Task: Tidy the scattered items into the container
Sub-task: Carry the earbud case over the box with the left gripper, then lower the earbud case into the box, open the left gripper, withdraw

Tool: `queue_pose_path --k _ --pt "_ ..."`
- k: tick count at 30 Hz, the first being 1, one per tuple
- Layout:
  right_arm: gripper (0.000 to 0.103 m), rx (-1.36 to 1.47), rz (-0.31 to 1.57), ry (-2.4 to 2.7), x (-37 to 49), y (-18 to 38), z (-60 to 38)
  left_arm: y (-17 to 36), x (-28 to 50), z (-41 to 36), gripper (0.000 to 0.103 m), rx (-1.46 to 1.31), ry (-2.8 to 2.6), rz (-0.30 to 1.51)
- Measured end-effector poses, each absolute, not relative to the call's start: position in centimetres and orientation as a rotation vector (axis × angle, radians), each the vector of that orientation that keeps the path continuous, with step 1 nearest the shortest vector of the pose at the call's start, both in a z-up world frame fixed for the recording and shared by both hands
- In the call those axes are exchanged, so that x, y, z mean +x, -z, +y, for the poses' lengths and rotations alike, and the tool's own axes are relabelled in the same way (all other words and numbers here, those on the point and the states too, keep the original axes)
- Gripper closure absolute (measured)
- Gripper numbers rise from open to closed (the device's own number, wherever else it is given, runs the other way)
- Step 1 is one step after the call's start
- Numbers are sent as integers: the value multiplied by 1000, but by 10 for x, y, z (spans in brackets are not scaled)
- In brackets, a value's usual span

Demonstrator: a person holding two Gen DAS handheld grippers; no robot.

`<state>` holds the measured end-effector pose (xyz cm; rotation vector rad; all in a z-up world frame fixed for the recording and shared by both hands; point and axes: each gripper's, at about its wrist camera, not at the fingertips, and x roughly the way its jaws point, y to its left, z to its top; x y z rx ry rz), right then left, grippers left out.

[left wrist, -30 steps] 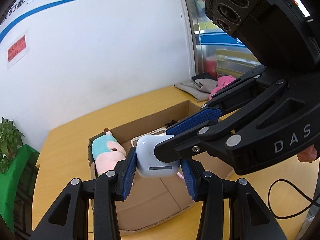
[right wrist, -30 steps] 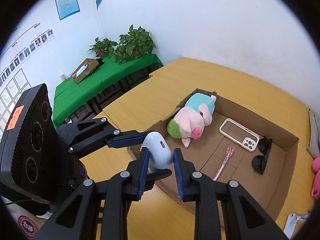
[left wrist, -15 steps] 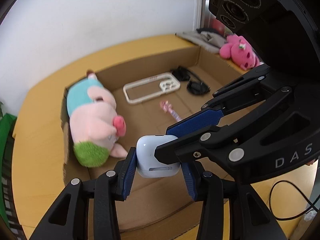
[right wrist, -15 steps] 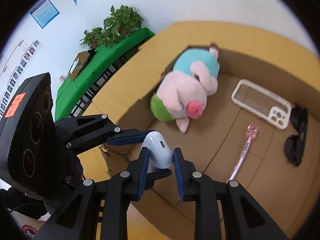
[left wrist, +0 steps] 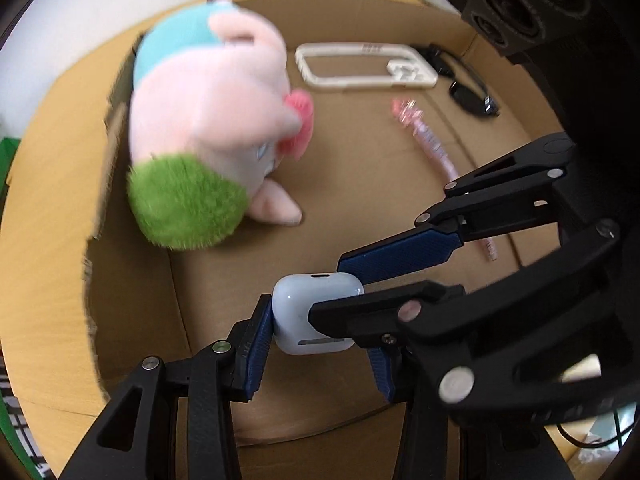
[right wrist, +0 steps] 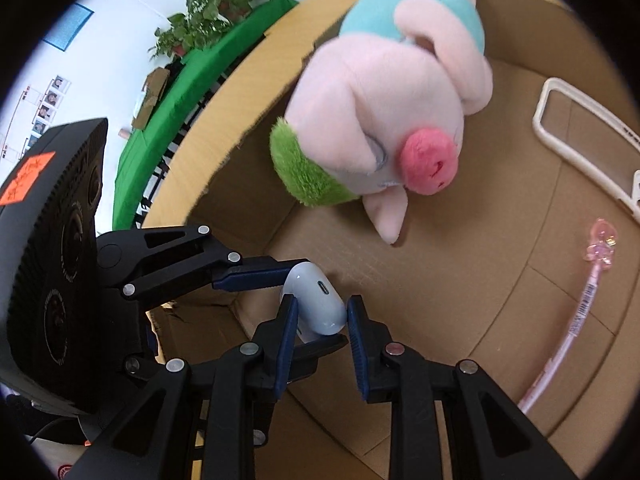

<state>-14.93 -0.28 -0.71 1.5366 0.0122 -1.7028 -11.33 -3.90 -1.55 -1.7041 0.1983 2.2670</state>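
Note:
A white earbud case (left wrist: pixel 312 312) is held from two sides, low inside the cardboard box (left wrist: pixel 132 300). My left gripper (left wrist: pixel 316 350) is shut on the case's sides. My right gripper (right wrist: pixel 320 316) is shut on the same case (right wrist: pixel 316 300), crossing the left gripper at right angles. The case hangs just above the box floor near the front left corner.
In the box lie a pink plush pig with green hair (left wrist: pixel 208 132), also in the right wrist view (right wrist: pixel 380 120), a clear phone case (left wrist: pixel 364 66), black sunglasses (left wrist: pixel 468 92) and a pink pen (right wrist: pixel 580 312). The box stands on a yellow table (left wrist: pixel 36 184).
Both grippers have carried the earbud case forward and down, from above the box's front edge into the box, close to the floor. Both stay shut on it.

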Motion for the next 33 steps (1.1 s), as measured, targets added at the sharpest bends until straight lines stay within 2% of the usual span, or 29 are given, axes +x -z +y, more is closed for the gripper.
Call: queue_pose_path --k 10,12,13,14,16,20,22,29,33 --pt "74 1574 -22 1710 -148 16 -4 16 -114 -45 54 -1735 -2266 128" --pt "53 1555 -37 1741 -146 14 1 12 -112 -49 42 -1708 -2292 92" --pt "34 1531 -46 1766 -144 9 5 6 -110 -51 32 -1681 -2321 75" --pt "28 1503 -50 1794 -142 3 9 -1 -108 -52 29 -1649 -2352 65" --pt "28 1443 -67 1877 -134 -13 24 -18 -101 -54 28 -1570 -2415 46" --pt "24 1273 -98 2071 -99 -54 64 -59 -64 -55 8 -1309 -2612 72" --pt "24 1163 -130 2194 -68 -72 93 -71 -43 -50 1 -1180 -2709 98" --pt "22 1018 -71 2640 7 -71 165 -58 -1 -26 0 -994 -2815 -19" --pt "22 1038 -15 2727 16 -54 183 -45 17 -7 0 -922 -2908 40"
